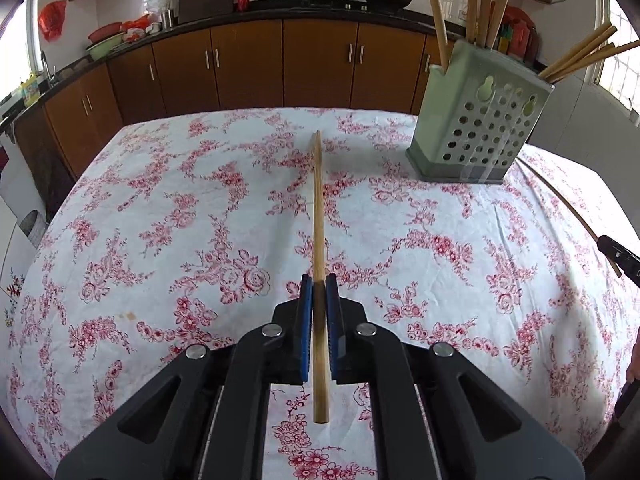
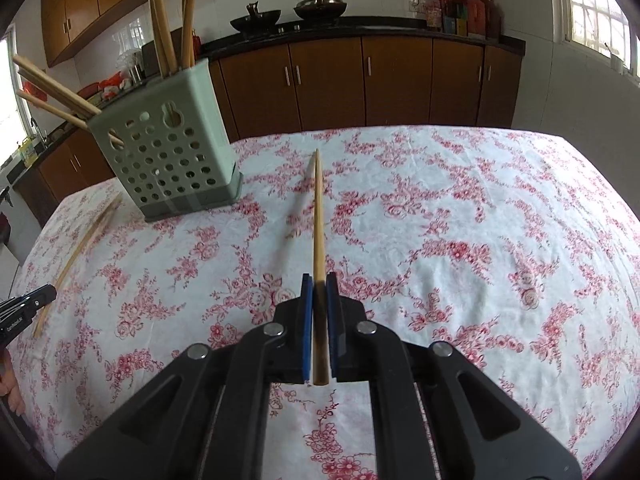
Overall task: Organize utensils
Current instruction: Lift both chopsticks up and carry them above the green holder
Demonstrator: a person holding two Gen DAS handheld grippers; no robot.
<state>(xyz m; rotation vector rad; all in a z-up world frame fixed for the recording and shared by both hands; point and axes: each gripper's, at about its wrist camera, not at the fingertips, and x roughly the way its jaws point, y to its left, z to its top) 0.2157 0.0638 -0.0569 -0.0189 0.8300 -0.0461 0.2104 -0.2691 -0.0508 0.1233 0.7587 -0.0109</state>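
Note:
My left gripper (image 1: 319, 280) is shut on a wooden chopstick (image 1: 318, 208) that points forward above the floral tablecloth. My right gripper (image 2: 319, 279) is shut on a second wooden chopstick (image 2: 318, 216), also held above the table with its shadow to the left. The pale green perforated utensil holder (image 1: 480, 124) stands at the far right in the left wrist view and at the far left in the right wrist view (image 2: 168, 148). It holds several chopsticks and tall wooden utensils.
The table wears a white cloth with red flowers (image 1: 180, 220). In the right wrist view a chopstick (image 2: 80, 248) lies at the left, the one in the left gripper (image 2: 28, 308) seen from the side. Brown kitchen cabinets (image 1: 248, 64) run behind the table.

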